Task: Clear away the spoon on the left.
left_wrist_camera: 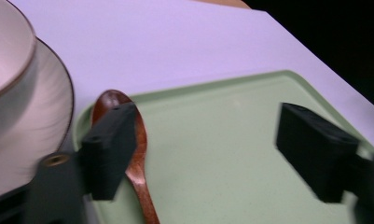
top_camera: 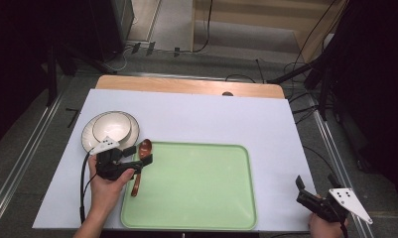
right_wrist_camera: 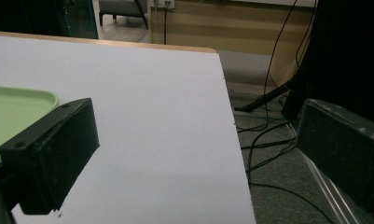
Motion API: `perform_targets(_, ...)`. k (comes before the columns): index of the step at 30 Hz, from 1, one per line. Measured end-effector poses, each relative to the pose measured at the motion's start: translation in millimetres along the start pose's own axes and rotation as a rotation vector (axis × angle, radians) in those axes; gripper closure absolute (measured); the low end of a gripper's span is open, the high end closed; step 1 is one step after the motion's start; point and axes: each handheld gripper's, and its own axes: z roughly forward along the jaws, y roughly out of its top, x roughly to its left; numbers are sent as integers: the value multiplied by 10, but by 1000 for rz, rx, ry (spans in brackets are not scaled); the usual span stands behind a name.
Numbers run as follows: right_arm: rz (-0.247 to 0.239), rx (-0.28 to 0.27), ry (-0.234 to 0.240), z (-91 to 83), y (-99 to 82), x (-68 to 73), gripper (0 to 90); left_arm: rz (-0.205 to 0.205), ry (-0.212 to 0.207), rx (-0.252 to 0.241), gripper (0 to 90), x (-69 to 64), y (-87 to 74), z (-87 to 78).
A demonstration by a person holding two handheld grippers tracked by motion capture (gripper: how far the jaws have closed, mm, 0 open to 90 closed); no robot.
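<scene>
Left gripper sits at the tray's left edge in the high view, held in a hand that comes up from the bottom, its jaws apart over the spoon. That spoon lies along the left rim of the green tray, bowl end toward the far side, handle toward the person, and nothing presses on it. Just beyond the gripper a bowl rests on a plate, both on the white sheet that covers the table. Right gripper rests near the sheet's near right corner, well apart from the tray, jaws spread and empty. From the left gripper view, the left gripper has its two black jaws standing wide; the spoon lies on the tray partly behind the left-hand jaw, free of any grip, with its brown bowl at the tray's corner. The plate and the bowl fill the left edge, just beside the tray. From the right gripper view, the right gripper has its jaws wide apart over bare sheet, with a corner of the tray at the left and floor cables beyond the table edge.
</scene>
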Motion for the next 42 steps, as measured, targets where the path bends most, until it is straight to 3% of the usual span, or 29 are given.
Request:
perform_targets(2, 0, -1, 0, 0, 1, 2, 0, -1, 0, -2, 0, 1, 3, -38)
perform_targets(6, 1, 0, 1, 0, 1, 2, 0, 25, -19, -16, 0, 0, -17, -108)
perform_targets(12, 0, -2, 1, -4, 1, -3, 0, 29, -21, -29, 0, 47, -64, -211)
perform_targets(23, 6, -7, -3, -15, 8, -12, 0, 23, 31, -60, 0, 180, -179, -410)
perform_targets(29, 9, -8, -5, -18, 7, -17, 0, 54, 67, -36, 0, 201, -267, -471)
perform_targets(37, 8, -12, -8, -27, 10, -22, 0, 52, 120, -57, 0, 303, -346, -608)
perform_targets(42, 3, -9, -6, -23, 10, -16, 0, 77, 158, -53, 0, 353, -396, -680)
